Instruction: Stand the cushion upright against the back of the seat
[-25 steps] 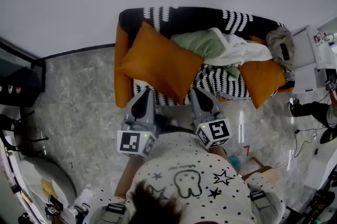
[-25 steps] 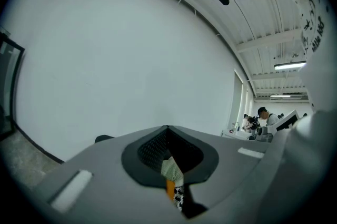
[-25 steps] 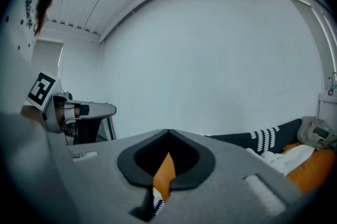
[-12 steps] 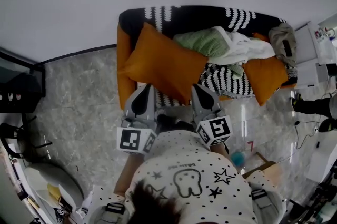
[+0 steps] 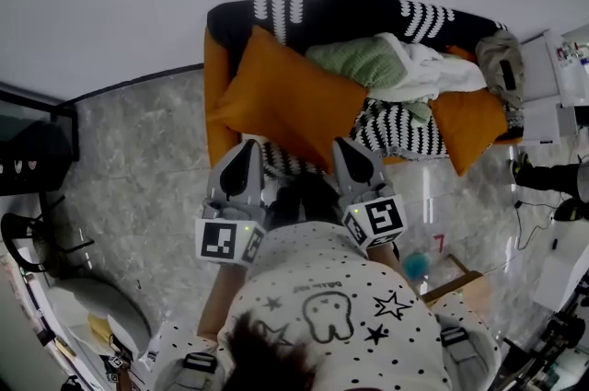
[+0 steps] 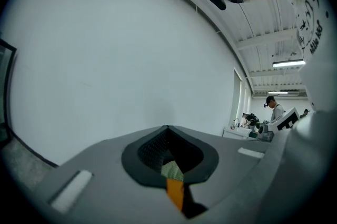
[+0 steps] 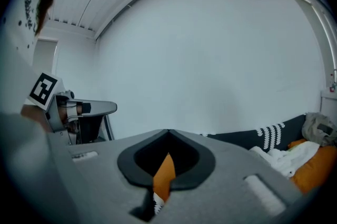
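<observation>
A large orange cushion (image 5: 285, 99) lies tilted on the left half of the sofa, its top corner against the black-and-white backrest (image 5: 350, 12). Both grippers hover at the sofa's front edge, just short of the cushion's lower edge. The left gripper (image 5: 245, 145) is shut and empty; in the left gripper view a sliver of the orange cushion (image 6: 175, 192) shows through the slit below its jaws. The right gripper (image 5: 346, 143) is also shut and empty, near the cushion's lower right corner, and its own view shows the orange cushion (image 7: 164, 175) through the same kind of slit.
A green blanket (image 5: 359, 63) and a white cloth (image 5: 428, 72) are heaped on the middle of the seat. A smaller orange cushion (image 5: 469, 127) and a grey bag (image 5: 502, 58) sit at the right end. White desks (image 5: 561, 95) stand to the right and dark furniture (image 5: 32, 155) to the left.
Both grippers have moved forward together toward the sofa's front edge and now reach the cushion's lower edge. The cushion lies as before.
</observation>
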Available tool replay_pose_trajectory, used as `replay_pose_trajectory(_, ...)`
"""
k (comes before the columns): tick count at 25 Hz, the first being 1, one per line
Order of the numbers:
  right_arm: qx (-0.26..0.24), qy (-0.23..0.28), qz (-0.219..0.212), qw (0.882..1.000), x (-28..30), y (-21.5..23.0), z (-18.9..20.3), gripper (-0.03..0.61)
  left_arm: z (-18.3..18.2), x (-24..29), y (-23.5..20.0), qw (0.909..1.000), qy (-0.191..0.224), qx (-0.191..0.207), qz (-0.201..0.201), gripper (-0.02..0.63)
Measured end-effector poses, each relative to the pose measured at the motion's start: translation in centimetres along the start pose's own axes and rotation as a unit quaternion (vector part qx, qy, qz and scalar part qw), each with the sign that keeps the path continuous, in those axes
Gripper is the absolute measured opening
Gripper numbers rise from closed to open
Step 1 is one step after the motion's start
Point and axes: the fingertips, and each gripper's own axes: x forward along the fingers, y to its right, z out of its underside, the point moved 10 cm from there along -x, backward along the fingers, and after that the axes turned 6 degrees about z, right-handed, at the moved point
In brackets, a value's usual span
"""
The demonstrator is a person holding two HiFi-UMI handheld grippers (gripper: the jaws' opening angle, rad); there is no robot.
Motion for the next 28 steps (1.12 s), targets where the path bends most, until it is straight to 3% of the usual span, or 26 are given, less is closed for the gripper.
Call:
replay_pose_trajectory(14, -0.015, -0.005, -0.046, 0.999, 6.2, 5.0, -2.0, -0.002, -1.0, 5.2, -2.0, 0.9962, 0.027, -0.015, -0.081, -0.005)
replay_pose_trajectory(28, -0.016, -0.020, -0.089, 0.996, 10.9, 9.8, -3.0, -0.002, -1.4, 10.0, -1.6, 0.9907, 0.038, -0.012, -0.130, -0.005)
